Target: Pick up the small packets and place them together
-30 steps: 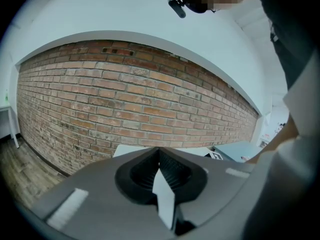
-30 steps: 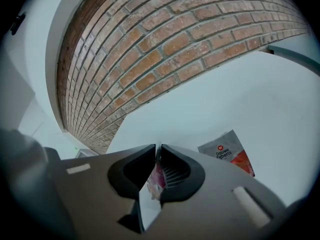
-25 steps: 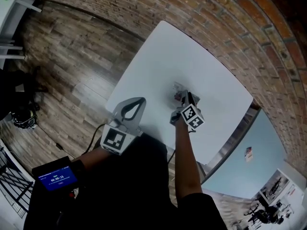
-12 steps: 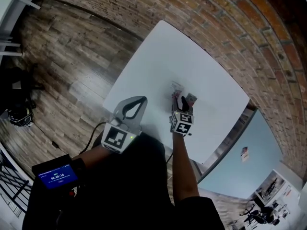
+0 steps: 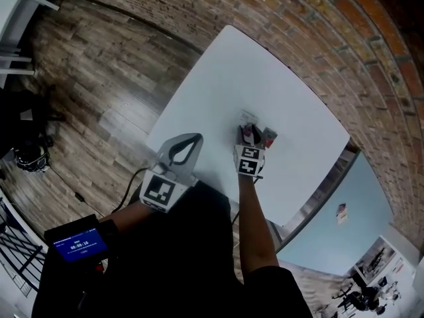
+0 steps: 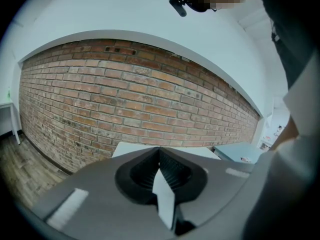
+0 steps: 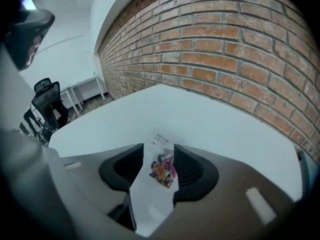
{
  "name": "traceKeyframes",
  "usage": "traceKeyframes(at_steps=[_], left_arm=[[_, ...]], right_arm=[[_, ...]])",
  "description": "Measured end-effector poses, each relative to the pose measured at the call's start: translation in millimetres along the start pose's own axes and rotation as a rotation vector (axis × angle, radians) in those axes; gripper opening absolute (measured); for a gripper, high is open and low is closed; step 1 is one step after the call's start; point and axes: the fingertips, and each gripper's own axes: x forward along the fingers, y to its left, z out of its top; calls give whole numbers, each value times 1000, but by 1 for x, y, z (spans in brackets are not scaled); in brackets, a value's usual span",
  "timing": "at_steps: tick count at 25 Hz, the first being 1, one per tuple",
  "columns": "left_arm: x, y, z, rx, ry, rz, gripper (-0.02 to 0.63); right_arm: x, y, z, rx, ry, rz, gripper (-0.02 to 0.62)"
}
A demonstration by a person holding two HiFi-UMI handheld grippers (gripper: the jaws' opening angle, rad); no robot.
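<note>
Right gripper view: my right gripper (image 7: 158,150) jaws had just been opening, now wide; packet (image 7: 163,168) lay between them, centre frame, on table (image 7: 210,119). Left gripper (image 6: 159,153) jaws were together.

Table (image 5: 278,71): wide bare top to the left, far and right of the middle, and I can sweep through there freely. The only clutter is the small packets (image 5: 246,117) bunched together. One packet (image 7: 162,165) lies between my right gripper's (image 5: 249,131) jaws, which have just been opening. Brick wall (image 5: 331,25) runs close along the far edge and limits reach. Left gripper (image 5: 191,140) hangs over the near left edge, bare top ahead. Wooden floor (image 5: 99,78) lies to the left.
</note>
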Motion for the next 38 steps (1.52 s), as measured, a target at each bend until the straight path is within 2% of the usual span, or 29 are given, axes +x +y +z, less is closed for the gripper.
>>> traceKeyframes(at_steps=[4, 10, 19, 24, 29, 38], left_arm=[[-1, 0, 0, 0, 3, -4, 1], [0, 1, 0, -2, 3, -4, 1], [2, -4, -2, 3, 12, -20, 2], [3, -5, -2, -1, 15, -25, 0], [4, -7, -3, 0, 20, -36, 2], [4, -5, -4, -3, 19, -18, 2]], right_arm=[[3, -2, -12, -12, 56, -14, 193], [5, -8, -18, -14, 69, -45, 191], [-3, -21, -25, 61, 90, -118, 190], [-5, -21, -31, -4, 95, -120, 192], [-15, -2, -29, -97, 82, -101, 193], [-3, 2, -40, -78, 113, -78, 198]])
